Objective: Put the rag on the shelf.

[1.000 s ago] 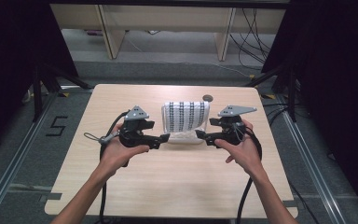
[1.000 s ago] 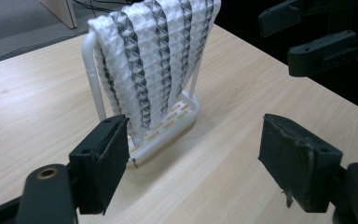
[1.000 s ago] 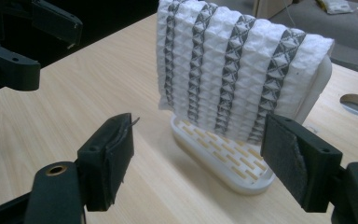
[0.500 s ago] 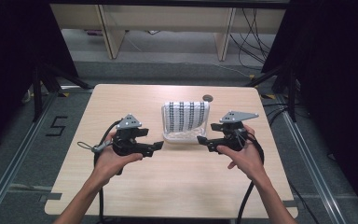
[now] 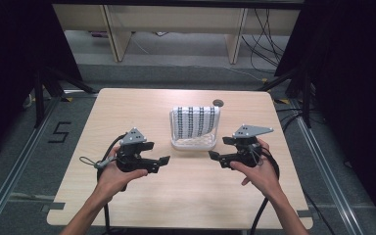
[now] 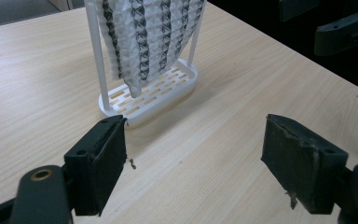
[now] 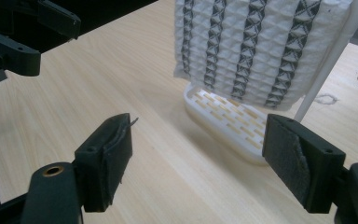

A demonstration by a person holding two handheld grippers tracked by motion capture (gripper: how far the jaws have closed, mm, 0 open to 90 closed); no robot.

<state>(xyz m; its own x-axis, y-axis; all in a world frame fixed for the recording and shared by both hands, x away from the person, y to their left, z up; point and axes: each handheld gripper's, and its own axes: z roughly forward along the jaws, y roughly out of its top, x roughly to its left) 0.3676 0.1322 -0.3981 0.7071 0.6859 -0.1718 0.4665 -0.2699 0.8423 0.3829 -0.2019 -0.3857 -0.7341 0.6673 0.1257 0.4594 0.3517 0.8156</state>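
Both claws pulled back toward person, off rack | left claw jaws apart, empty | right claw jaws apart, empty | white rack with patterned cloth mid-tabletop, between and beyond claws

Cropped and hidden parts
The patterned cloth and white rack run off the top edge; cloth hides the rack's rail.
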